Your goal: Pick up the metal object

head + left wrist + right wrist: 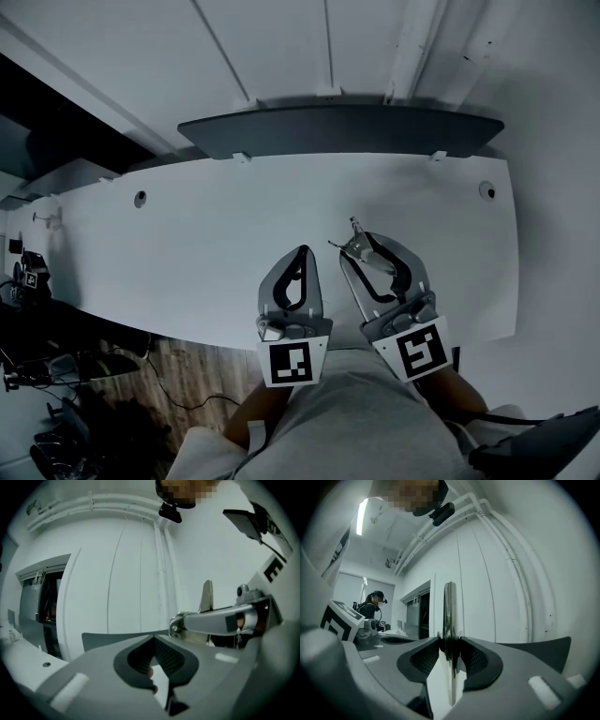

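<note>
A thin shiny metal object [353, 241] sticks out of my right gripper [361, 251], whose jaws are shut on it above the white table [187, 253]. In the right gripper view the metal object [449, 616] stands upright as a narrow strip pinched between the dark pads of the right gripper [450, 644]. My left gripper [302, 253] hangs just to its left, shut with nothing in it. In the left gripper view the left gripper [153, 639] has its tips together, with the metal object [206, 597] off to the right.
A dark grey curved panel [337, 129] runs along the table's far edge. Two small round holes [140, 198] [487, 190] sit in the tabletop. Wooden floor and cables [178, 375] lie at the lower left. Another person [372, 604] stands far off.
</note>
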A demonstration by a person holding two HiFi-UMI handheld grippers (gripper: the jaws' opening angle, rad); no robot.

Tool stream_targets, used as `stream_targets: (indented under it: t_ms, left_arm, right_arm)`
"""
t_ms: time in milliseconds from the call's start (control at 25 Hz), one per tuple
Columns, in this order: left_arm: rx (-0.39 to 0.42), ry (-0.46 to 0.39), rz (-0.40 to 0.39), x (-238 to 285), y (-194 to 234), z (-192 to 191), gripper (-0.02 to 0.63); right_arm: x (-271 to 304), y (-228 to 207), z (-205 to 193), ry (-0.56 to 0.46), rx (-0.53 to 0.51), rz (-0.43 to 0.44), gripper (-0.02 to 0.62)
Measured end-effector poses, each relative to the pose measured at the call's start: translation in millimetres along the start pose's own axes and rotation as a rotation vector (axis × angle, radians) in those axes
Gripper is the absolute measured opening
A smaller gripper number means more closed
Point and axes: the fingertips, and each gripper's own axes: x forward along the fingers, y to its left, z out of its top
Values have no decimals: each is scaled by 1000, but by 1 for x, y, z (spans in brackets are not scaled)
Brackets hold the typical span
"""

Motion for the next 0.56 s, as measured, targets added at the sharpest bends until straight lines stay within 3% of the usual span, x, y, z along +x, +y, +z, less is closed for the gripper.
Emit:
stream_targets:
  t_ms: [560]
  left_arm:
    - [-1, 3, -32, 6, 1, 6, 0]
  right_arm:
    - [9, 9, -3, 17, 1, 12, 149]
